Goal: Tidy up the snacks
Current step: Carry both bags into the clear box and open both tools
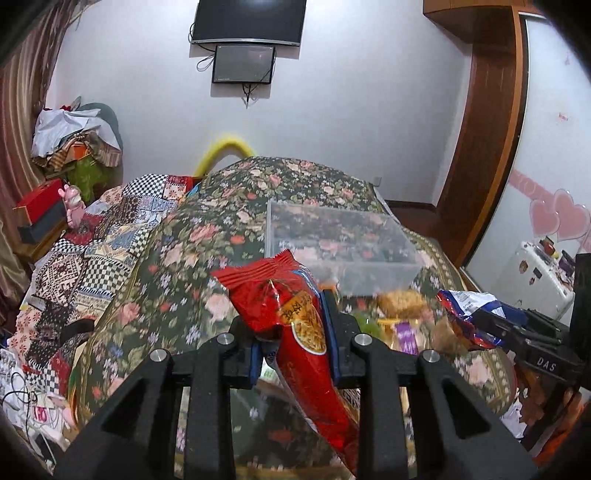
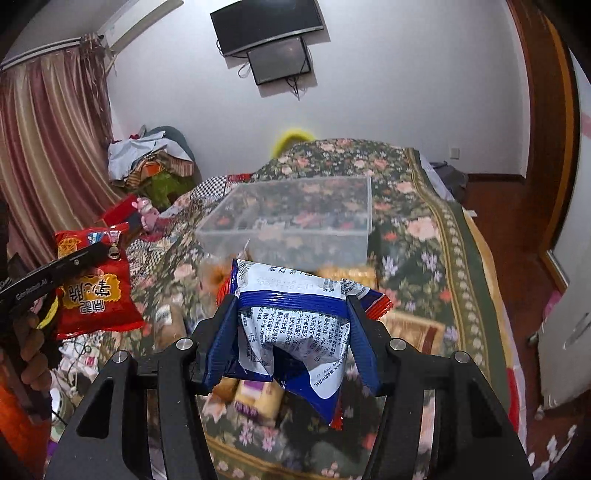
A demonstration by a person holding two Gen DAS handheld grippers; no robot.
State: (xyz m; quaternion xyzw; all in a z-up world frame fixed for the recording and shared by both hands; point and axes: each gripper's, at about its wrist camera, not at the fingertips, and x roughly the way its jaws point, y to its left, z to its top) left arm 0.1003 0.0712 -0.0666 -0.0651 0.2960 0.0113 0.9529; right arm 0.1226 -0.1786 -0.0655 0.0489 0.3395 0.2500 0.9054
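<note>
Floral bedding (image 2: 417, 229) in dark green with pink roses covers the bed that fills both views, under a white wall with two dark screens (image 1: 248, 22). Over it, the left gripper (image 1: 295, 332) is clamped on a red snack packet (image 1: 291, 314), its blue-padded fingers (image 1: 330, 332) pressing the packet's sides so that the crimped top end stands up above them and the rest hangs down between the black arms. In the right wrist view the same red packet (image 2: 94, 291) shows at the left edge, held off the bedding in the black gripper and the person's hand (image 2: 33, 354). The right gripper (image 2: 291, 332) is closed on a blue and white snack packet (image 2: 291, 317), printed back side facing the camera, crumpled between the fingers with its lower corner hanging free. Just beyond both grippers, loose snacks lie on the bedding: yellowish wrapped pieces (image 2: 347, 275) and a purple-labelled one (image 2: 255, 397), blurred. Farther on sits a clear plastic box (image 2: 291, 218), open at the top, resting on the floral cover with only the pattern visible through its walls. At the far left a pile of clothes (image 2: 147, 158) lies beside striped curtains (image 2: 48, 147), and a wooden door frame (image 1: 480, 129) stands at the right.
</note>
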